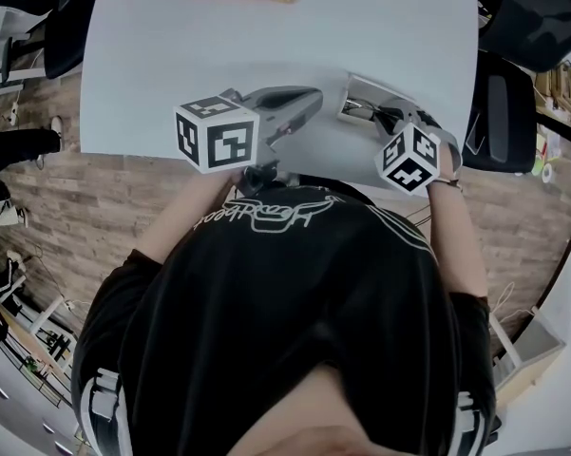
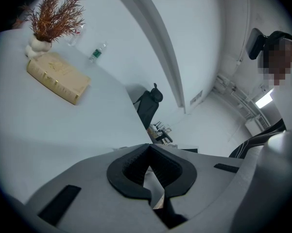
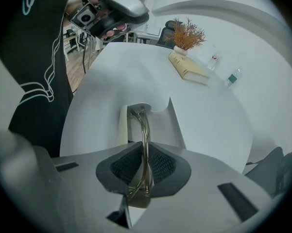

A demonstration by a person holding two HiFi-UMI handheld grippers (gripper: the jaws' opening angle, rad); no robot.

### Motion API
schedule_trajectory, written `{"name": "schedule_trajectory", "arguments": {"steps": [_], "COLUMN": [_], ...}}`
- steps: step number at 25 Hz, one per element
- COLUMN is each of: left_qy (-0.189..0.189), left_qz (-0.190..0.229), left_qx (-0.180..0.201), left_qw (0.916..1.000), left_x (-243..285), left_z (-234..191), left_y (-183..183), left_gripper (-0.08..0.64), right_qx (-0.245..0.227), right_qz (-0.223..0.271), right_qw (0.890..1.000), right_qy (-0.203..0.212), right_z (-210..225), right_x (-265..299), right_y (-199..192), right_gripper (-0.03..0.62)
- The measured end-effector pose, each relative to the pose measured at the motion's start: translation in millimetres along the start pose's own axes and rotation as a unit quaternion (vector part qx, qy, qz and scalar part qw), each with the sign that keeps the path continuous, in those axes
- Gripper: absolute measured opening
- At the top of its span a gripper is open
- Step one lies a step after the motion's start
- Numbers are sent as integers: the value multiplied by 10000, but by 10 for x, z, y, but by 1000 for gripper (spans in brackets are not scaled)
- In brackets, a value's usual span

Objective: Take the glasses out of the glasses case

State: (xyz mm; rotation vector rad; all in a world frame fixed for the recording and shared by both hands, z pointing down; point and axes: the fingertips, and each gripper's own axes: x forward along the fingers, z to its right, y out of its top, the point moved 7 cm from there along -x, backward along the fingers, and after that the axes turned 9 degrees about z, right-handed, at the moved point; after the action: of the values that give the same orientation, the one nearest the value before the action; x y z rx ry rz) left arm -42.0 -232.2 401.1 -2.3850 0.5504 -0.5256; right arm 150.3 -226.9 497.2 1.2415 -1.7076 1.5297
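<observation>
In the right gripper view my right gripper [image 3: 145,181] is shut on the metal-framed glasses [image 3: 145,140], which stand edge-on between the pads. Just beyond them the open white glasses case [image 3: 172,123] lies on the round white table [image 3: 107,81]. The head view shows the case [image 1: 361,101] near the table's front edge, with the right gripper [image 1: 397,122] over its near end. My left gripper [image 1: 299,101] hangs a little left of the case; in its own view its jaws [image 2: 153,178] meet with nothing held. The left gripper [image 3: 117,6] also shows at the top of the right gripper view.
A tan book [image 2: 58,76] lies at the far side of the table beside a dried plant in a white vase [image 2: 51,18], with a small bottle [image 2: 97,53] nearby. Black office chairs [image 1: 504,112] stand right of the table. My body is close against the front edge.
</observation>
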Motion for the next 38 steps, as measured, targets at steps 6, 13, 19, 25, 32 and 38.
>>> {"name": "schedule_trajectory", "arguments": {"steps": [6, 13, 19, 25, 32, 38], "left_qy": [41, 51, 45, 49, 54, 55], "left_qz": [34, 19, 22, 19, 28, 20], "left_qx": [-28, -45, -40, -50, -46, -46], "left_qw": [10000, 10000, 10000, 10000, 10000, 10000], "left_x": [-20, -46, -50, -73, -88, -100], "left_z": [-30, -31, -27, -38, -30, -34], "left_y": [-6, -23, -1, 1, 6, 2], "left_gripper": [8, 8, 8, 8, 8, 8], "right_qx": [-73, -137, -102, -94, -70, -69], "right_qz": [-36, -48, -44, -96, -46, -39], "right_qw": [10000, 9999, 9999, 9999, 9998, 9995], "right_qy": [7, 14, 20, -18, -168, -319], "right_z": [-4, -11, 1, 1, 47, 101], "right_x": [16, 10, -3, -5, -32, -57], "right_y": [9, 16, 17, 13, 23, 34], "right_gripper": [29, 21, 20, 20, 20, 20]}}
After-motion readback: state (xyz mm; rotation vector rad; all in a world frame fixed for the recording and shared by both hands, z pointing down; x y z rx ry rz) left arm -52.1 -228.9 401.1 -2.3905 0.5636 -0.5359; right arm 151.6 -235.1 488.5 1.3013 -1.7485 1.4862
